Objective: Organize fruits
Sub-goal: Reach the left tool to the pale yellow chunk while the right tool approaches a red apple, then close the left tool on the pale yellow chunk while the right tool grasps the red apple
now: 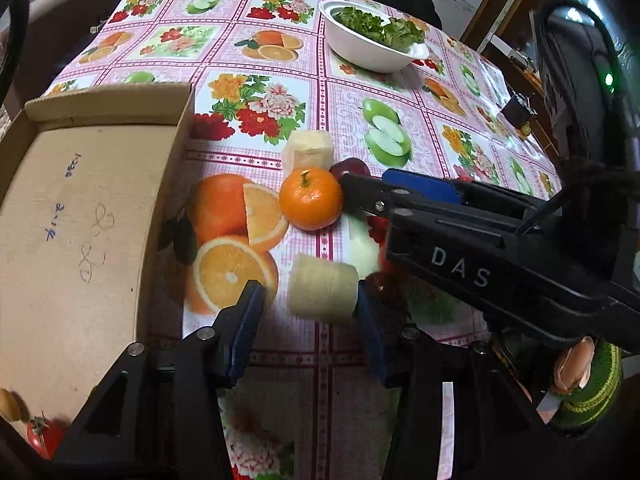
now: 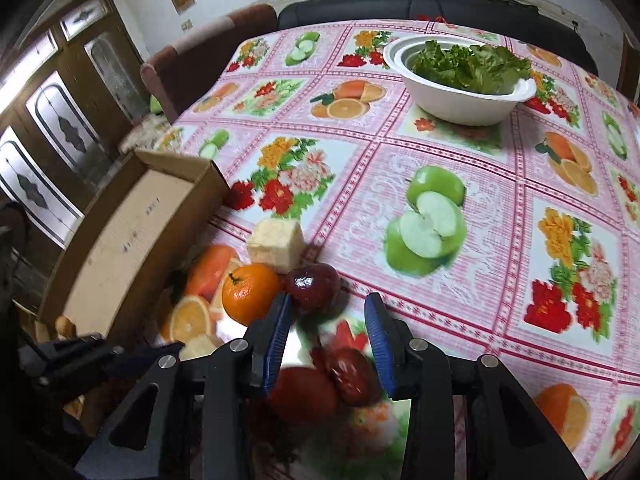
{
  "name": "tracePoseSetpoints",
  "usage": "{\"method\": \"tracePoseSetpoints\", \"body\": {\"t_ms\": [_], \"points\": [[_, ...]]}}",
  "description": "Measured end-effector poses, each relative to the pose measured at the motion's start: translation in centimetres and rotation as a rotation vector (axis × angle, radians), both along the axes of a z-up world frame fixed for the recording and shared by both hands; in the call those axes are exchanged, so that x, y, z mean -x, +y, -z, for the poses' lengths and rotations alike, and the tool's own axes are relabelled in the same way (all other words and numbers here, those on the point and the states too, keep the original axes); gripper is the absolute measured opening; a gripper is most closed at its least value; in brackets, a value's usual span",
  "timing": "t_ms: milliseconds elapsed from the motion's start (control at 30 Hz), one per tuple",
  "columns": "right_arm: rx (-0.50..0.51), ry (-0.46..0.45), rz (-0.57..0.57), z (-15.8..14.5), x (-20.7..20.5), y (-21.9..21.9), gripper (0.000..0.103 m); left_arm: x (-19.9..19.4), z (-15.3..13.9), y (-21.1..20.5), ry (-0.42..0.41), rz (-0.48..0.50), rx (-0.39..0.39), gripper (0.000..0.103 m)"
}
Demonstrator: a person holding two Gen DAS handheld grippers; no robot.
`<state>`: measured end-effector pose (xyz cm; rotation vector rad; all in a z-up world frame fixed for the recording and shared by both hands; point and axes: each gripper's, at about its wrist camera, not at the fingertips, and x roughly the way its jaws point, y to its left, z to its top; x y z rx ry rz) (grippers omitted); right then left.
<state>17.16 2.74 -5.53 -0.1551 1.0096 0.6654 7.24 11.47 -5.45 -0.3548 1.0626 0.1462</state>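
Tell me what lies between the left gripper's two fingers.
In the left wrist view, a pale cut fruit chunk lies on the tablecloth between the left gripper's open jaws.

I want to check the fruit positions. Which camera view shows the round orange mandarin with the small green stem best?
The left wrist view: the round orange mandarin lies whole and sharp near the middle. In the right wrist view the mandarin is smaller, low at the left, its right edge behind the right gripper's finger.
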Motion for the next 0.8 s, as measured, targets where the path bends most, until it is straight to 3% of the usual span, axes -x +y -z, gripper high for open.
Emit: {"method": "tracePoseSetpoints", "body": {"t_ms": [200,300,367,467,800], "points": [[-0.018,0.007,-0.007,0.0,-0.3,0.5,0.039,-0.1,0.1,-0.3,-0.024,0.017,-0.013,0.032],[-0.039,0.030,-0.022,0.5,-0.4,0.8,0.039,0.3,0.1,-0.4,-0.026,0.017,-0.014,0.031],[-0.044,0.032,-0.036,0.5,-0.2,1.1,0.029,0.7,0.0,-0.4,-0.028,0.012,-0.009,0.030],[-0.050,0.021,-0.013,0.0,0.4,0.7,0.029,1.2,-0.2,-0.3,-0.037,0.000,-0.008,0.030],[-0.151,-0.004,0.106,-3.6,4.5,-6.0,0.029,3.4,-2.2,-1.4,-0.076,-0.008,-0.010,0.030]]}}
